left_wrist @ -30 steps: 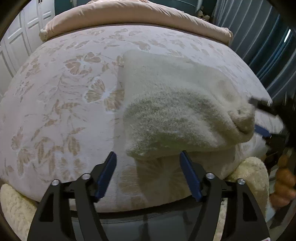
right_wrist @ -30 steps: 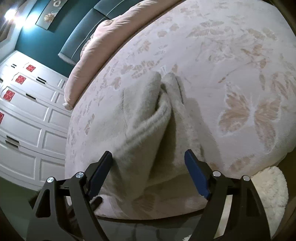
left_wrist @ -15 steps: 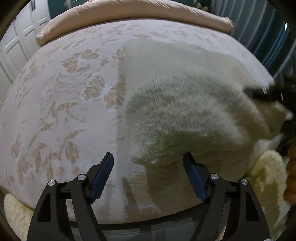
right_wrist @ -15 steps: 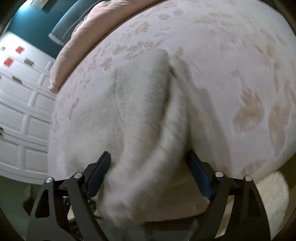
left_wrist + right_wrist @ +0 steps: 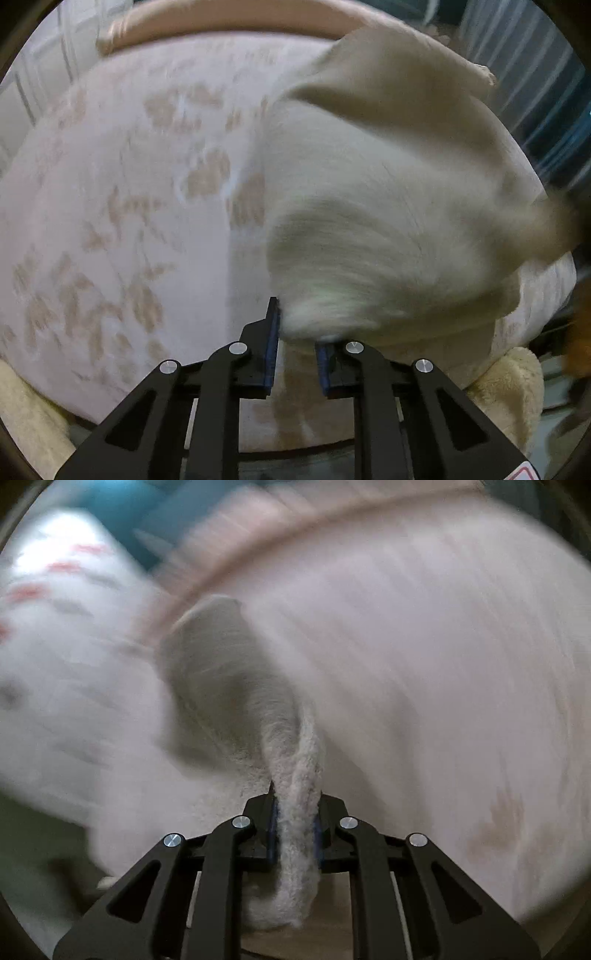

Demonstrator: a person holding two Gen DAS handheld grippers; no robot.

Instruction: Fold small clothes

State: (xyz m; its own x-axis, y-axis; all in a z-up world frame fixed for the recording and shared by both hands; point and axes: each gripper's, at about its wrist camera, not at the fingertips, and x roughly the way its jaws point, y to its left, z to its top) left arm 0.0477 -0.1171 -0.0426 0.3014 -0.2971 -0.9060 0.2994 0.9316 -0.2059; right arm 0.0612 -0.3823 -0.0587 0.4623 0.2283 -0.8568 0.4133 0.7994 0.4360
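A cream fuzzy knit garment (image 5: 388, 206) lies on the pink floral bedspread (image 5: 122, 206), its far part lifted off the bed. My left gripper (image 5: 295, 332) is shut on the garment's near edge. In the right wrist view the same garment (image 5: 236, 701) rises as a bunched fold, and my right gripper (image 5: 295, 812) is shut on its thick edge, which hangs down between the fingers. Both views are motion-blurred.
A peach bolster pillow (image 5: 221, 14) lies along the head of the bed. White cabinets (image 5: 44, 602) stand at the left. Grey-blue curtains (image 5: 535, 74) hang at the right. A cream fluffy rug (image 5: 513, 391) lies below the bed edge.
Both grippers went from open to shut on the garment's edges. The garment has been lifted off the bedspread, and both views now blur with fast motion.
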